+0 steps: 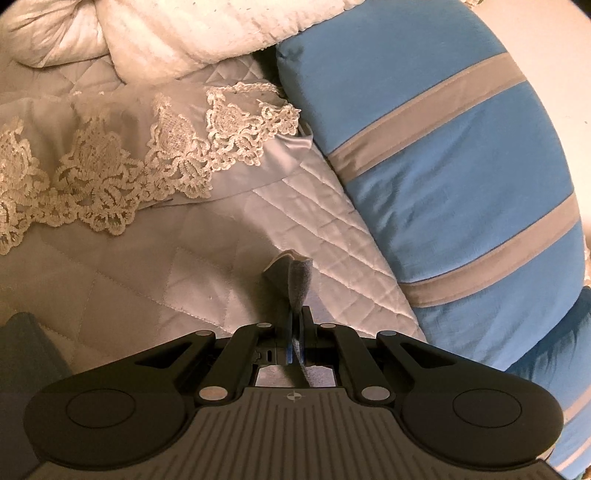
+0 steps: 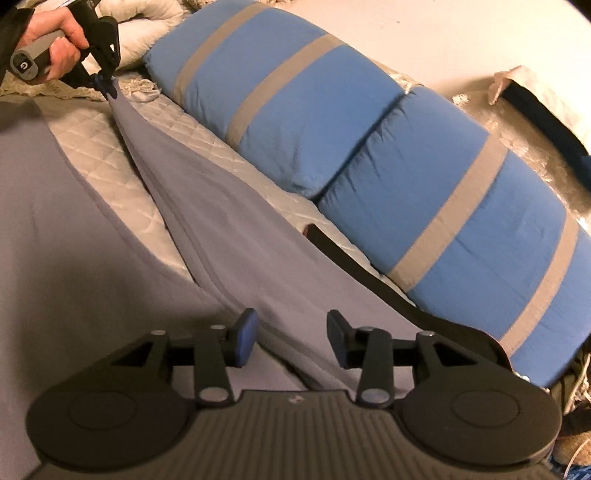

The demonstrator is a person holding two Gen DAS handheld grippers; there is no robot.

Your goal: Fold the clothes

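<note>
— One grey garment (image 2: 229, 236) lies stretched across the quilted bedspread (image 2: 110, 147), running from the near edge up to the far left, where a corner of it is lifted off the bed.

— What lies around it?

— Two blue pillows with grey stripes (image 2: 295, 110) sit just beside it along the right, touching end to end. Cream lace trim (image 1: 110, 173) lies on the quilt to the left, with white pillows (image 1: 166, 33) beyond.

— And the grippers?

— The left gripper (image 1: 295, 317) has its jaws clenched on a corner of the grey cloth; a hand (image 2: 55, 37) holds its handle, tilted down. The right gripper (image 2: 291, 332) hovers over the garment's near end, jaws spread apart, gripping nothing.
</note>
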